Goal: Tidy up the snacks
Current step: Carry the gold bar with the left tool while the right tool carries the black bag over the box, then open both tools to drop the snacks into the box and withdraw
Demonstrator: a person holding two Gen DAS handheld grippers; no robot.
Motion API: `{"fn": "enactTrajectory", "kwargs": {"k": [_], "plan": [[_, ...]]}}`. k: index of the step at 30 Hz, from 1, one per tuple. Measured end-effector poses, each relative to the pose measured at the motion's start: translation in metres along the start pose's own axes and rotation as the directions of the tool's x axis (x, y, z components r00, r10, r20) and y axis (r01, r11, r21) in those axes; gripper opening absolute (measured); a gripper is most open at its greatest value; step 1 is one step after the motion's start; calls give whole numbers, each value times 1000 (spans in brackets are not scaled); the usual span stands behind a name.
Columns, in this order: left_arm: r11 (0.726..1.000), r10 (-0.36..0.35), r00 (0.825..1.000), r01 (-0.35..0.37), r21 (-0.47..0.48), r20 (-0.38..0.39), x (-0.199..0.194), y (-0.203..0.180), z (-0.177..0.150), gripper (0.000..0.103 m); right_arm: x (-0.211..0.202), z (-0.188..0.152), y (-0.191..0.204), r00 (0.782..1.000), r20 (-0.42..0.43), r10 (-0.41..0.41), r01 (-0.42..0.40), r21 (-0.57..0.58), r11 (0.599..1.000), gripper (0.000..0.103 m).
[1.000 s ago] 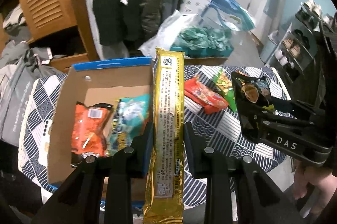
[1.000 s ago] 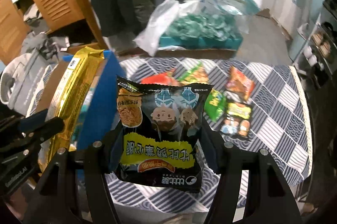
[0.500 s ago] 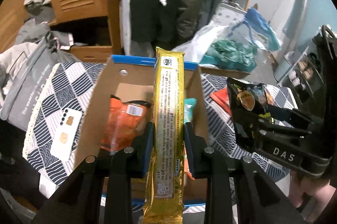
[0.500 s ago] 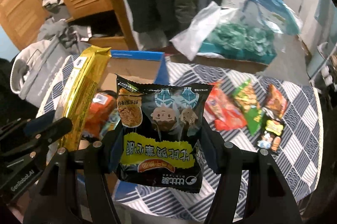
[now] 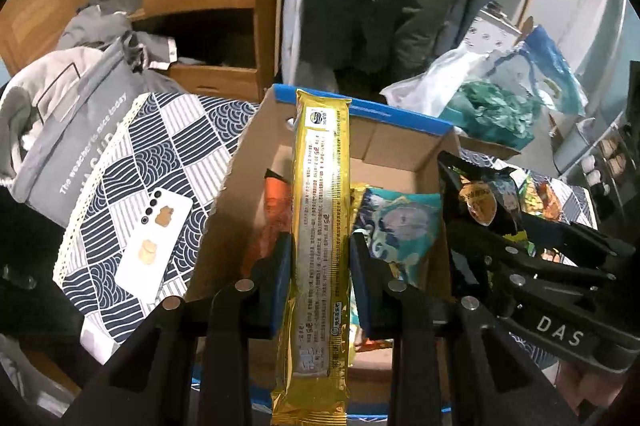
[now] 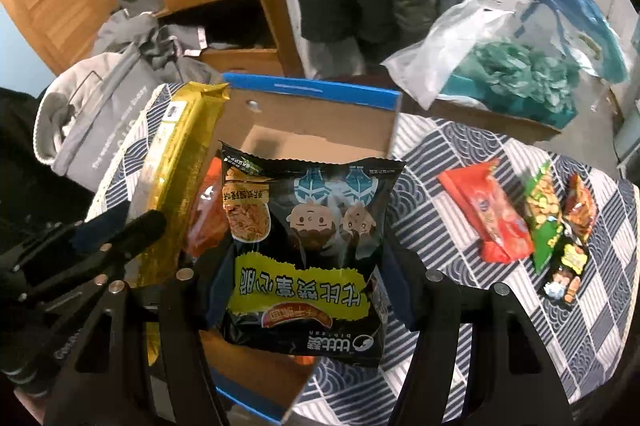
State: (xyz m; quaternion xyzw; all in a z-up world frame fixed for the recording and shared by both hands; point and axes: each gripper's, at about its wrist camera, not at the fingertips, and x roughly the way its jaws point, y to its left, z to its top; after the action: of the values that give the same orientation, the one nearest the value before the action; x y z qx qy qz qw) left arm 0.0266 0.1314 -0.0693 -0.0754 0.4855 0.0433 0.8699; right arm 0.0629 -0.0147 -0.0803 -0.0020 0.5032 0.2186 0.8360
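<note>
Both packets in hand hang above the open cardboard box (image 5: 248, 185), so the job looks partway done. The left gripper (image 5: 320, 266) has its fingers clamped on a long gold snack packet (image 5: 322, 226), held lengthwise over the middle of the box. The right gripper (image 6: 300, 266) has its fingers pinched on the sides of a black noodle-snack bag (image 6: 304, 246), poised over the box's right half.

Already inside the box lie an orange packet (image 5: 274, 209) at the left and a teal packet (image 5: 400, 222) to its right; both are partly hidden behind the gold packet, and anything under them cannot be made out.

Outside the box, on the right part of the patterned worktop (image 6: 440, 306), four snacks are left to go in: a red packet (image 6: 494, 216), a green packet (image 6: 542, 209) just beside it, a dark red packet (image 6: 580, 205) at the far right edge, and a small black packet (image 6: 564, 270) nearer. A white phone (image 5: 154, 242) lies on the worktop left of the box and seems no part of the sorting.

By my count, two are stowed, two are about to be released, and four remain.
</note>
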Motion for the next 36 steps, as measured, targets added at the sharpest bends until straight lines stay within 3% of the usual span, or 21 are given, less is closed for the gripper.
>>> {"fn": "enactTrajectory", "kwargs": {"k": [8, 13, 15, 17, 28, 34, 36], "plan": [[999, 15, 999, -17, -46, -34, 15, 13, 2, 29, 16, 7, 10, 1000, -18, 3, -3, -17, 1000, 65], [998, 53, 999, -53, -39, 10, 9, 14, 3, 29, 23, 11, 15, 999, -32, 28, -29, -17, 999, 66], [998, 56, 998, -55, -42, 19, 8, 16, 4, 42, 25, 11, 16, 999, -38, 28, -29, -9, 1000, 72], [997, 59, 998, -57, -56, 33, 6, 21, 5, 46, 24, 12, 15, 999, -29, 18, -19, -4, 1000, 76], [997, 60, 998, -59, -53, 17, 6, 16, 4, 48, 9, 13, -5, 1000, 4, -5, 5, 38, 999, 80], [998, 47, 999, -47, -36, 10, 4, 2, 4, 52, -3, 7, -25, 999, 20, -34, 33, 50, 998, 80], [999, 39, 999, -39, -30, 7, 3, -4, 4, 58, -6, 5, -31, 999, 21, -40, 39, 57, 998, 80]]}}
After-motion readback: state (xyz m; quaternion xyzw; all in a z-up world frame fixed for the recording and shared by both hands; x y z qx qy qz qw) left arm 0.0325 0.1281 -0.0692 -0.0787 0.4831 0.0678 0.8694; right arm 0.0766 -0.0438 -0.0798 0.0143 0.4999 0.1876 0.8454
